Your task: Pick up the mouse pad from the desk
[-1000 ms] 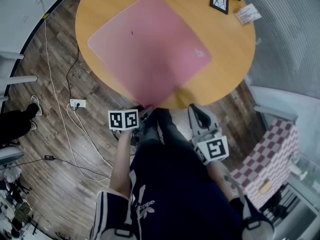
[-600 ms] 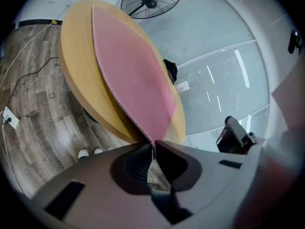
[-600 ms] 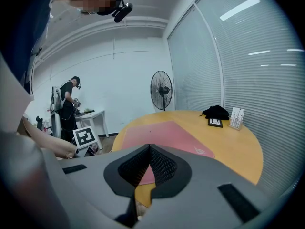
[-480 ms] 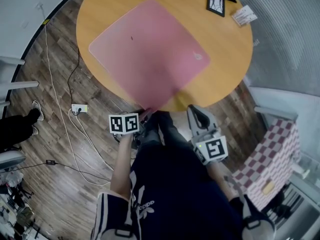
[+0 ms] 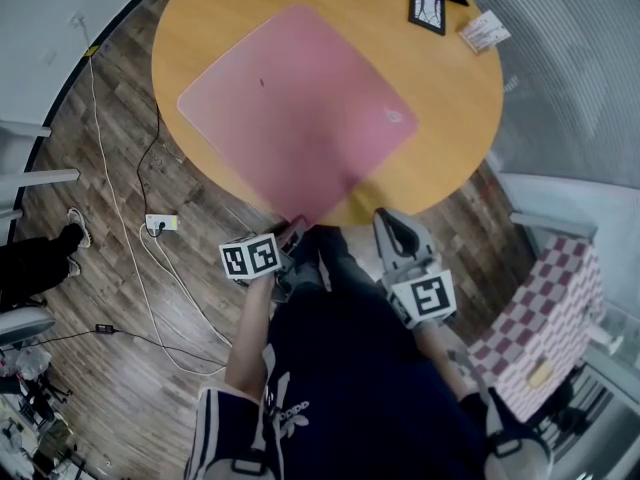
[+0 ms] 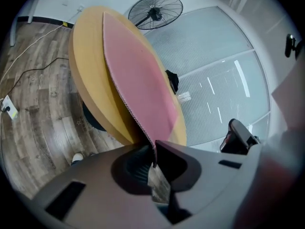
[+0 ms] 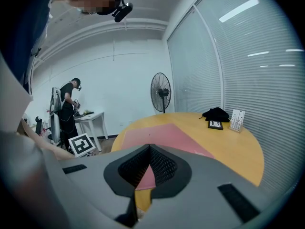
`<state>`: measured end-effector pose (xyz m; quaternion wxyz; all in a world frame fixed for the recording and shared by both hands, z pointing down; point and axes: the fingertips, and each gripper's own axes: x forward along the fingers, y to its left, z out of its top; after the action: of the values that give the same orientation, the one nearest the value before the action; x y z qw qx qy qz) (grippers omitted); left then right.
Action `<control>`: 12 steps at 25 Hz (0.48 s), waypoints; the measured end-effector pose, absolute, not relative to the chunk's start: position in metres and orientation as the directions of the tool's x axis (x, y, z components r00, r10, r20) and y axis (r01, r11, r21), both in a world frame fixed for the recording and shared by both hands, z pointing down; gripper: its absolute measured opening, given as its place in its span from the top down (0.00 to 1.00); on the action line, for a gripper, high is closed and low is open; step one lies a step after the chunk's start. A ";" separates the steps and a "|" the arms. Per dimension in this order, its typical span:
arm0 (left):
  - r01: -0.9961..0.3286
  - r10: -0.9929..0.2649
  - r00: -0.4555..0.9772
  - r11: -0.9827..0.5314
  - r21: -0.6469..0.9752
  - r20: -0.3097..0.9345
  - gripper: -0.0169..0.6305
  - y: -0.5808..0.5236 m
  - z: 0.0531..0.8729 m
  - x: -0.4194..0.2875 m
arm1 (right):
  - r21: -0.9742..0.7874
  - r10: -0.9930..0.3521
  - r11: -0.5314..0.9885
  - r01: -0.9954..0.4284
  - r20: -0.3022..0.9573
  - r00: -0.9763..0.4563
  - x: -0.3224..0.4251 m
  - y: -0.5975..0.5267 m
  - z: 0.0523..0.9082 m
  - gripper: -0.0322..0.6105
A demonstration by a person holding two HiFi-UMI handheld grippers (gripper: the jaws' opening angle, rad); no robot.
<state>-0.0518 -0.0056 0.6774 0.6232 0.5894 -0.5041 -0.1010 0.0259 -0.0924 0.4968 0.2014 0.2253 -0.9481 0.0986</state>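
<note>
The mouse pad [image 5: 295, 108] lies on the surface [image 5: 450, 118], more to the left. Its near corner sticks out past the near edge. The left tool [image 5: 294, 228] is at that corner, its jaws closing with the corner between them. The right tool [image 5: 390, 223] is just to the right, off the surface. A small frame [image 5: 427, 9] and a card [image 5: 481, 30] sit far back on the right. A plug strip [image 5: 160, 223] lies on the floor [image 5: 100, 298], left.
</note>
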 end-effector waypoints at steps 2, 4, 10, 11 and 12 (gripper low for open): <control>-0.495 -0.718 0.473 0.264 0.828 0.512 0.94 -0.006 0.675 -0.052 | -0.096 -0.390 0.878 -0.468 0.423 -0.818 0.026 -0.093 0.497 0.95; -0.517 -0.719 0.468 0.247 0.819 0.513 0.94 -0.006 0.673 -0.053 | -0.093 -0.393 0.878 -0.469 0.419 -0.819 0.026 -0.093 0.496 0.95; -0.535 -0.742 0.450 0.221 0.815 0.497 0.95 -0.006 0.665 -0.055 | -0.090 -0.395 0.879 -0.468 0.412 -0.821 0.025 -0.093 0.493 0.95; -0.538 -0.747 0.446 0.217 0.815 0.493 0.95 -0.006 0.663 -0.055 | -0.089 -0.396 0.880 -0.467 0.408 -0.823 0.025 -0.094 0.491 0.95; -0.541 -0.754 0.440 0.210 0.814 0.487 0.95 -0.006 0.661 -0.056 | -0.088 -0.397 0.880 -0.468 0.406 -0.823 0.025 -0.094 0.490 0.95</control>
<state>-0.0562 -0.0064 0.6608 0.5775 0.6218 -0.5209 -0.0921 0.0246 -0.0937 0.4903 0.1913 0.2274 -0.9504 0.0920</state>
